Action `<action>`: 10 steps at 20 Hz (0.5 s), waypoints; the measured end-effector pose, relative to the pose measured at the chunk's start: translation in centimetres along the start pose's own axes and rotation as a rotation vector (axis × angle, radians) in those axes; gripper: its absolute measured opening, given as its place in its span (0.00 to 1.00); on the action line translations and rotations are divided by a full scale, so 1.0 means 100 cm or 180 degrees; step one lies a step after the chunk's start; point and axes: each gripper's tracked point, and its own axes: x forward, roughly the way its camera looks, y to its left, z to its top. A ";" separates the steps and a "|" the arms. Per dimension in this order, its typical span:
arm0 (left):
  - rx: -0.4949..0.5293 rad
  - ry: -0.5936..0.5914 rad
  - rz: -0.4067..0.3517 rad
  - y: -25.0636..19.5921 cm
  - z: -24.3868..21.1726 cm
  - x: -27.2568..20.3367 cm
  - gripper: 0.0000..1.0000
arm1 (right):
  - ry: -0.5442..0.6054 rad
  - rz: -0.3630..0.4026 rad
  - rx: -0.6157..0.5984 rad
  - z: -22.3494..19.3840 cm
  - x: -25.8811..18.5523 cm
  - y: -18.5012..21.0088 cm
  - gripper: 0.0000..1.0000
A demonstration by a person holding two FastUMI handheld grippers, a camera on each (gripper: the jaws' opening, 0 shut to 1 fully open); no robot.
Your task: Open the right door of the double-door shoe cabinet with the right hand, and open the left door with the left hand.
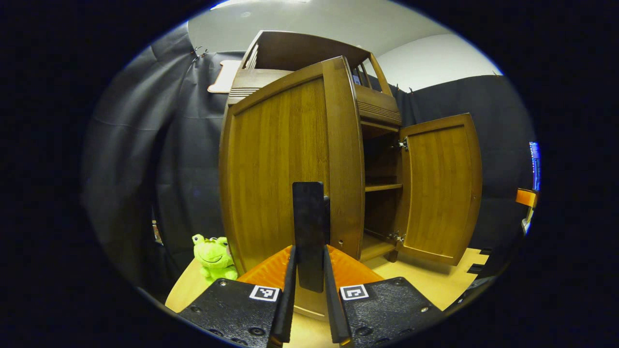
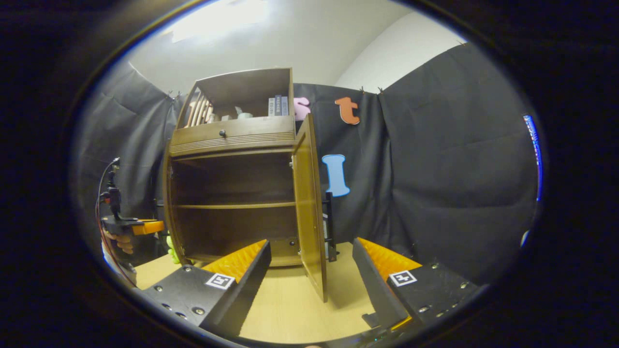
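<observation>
Gripping left door's handle [image 1: 310, 232], left tool [image 1: 309, 290] closed on it; right tool [image 2: 309, 270] wide, right door [image 2: 309, 212] open.

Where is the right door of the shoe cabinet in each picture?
Left gripper view: the right door is on the right side, swung open, beyond the left door, whose handle the left gripper pinches.
Right gripper view: the right door is in the middle, seen nearly edge-on.
Shared landmark: the inner shelf, just left of that door in both views.
</observation>
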 end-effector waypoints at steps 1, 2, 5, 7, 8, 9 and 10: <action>0.0002 0.0009 0.0029 0.001 0.000 0.000 0.32 | -0.0004 0.0016 0.0025 0.001 0.000 0.002 1.00; 0.0004 0.0002 0.0063 0.003 0.001 -0.005 0.30 | -0.0015 0.0043 0.0034 0.002 0.001 0.006 1.00; -0.0003 -0.0005 0.0167 0.010 0.004 -0.011 0.25 | -0.0046 0.0110 -0.0007 0.004 0.001 0.015 1.00; 0.0012 0.0000 0.0231 0.016 0.003 -0.013 0.22 | -0.0048 0.0145 -0.0016 0.002 -0.001 0.021 1.00; 0.0046 0.0009 0.0252 0.018 0.001 -0.017 0.21 | -0.0044 0.0168 -0.0011 0.001 -0.001 0.024 1.00; 0.0104 0.0028 0.0280 0.023 0.000 -0.021 0.20 | -0.0037 0.0186 -0.0006 0.000 0.001 0.027 1.00; 0.0114 0.0030 0.0323 0.029 0.001 -0.024 0.18 | -0.0033 0.0190 -0.0012 -0.002 0.003 0.029 1.00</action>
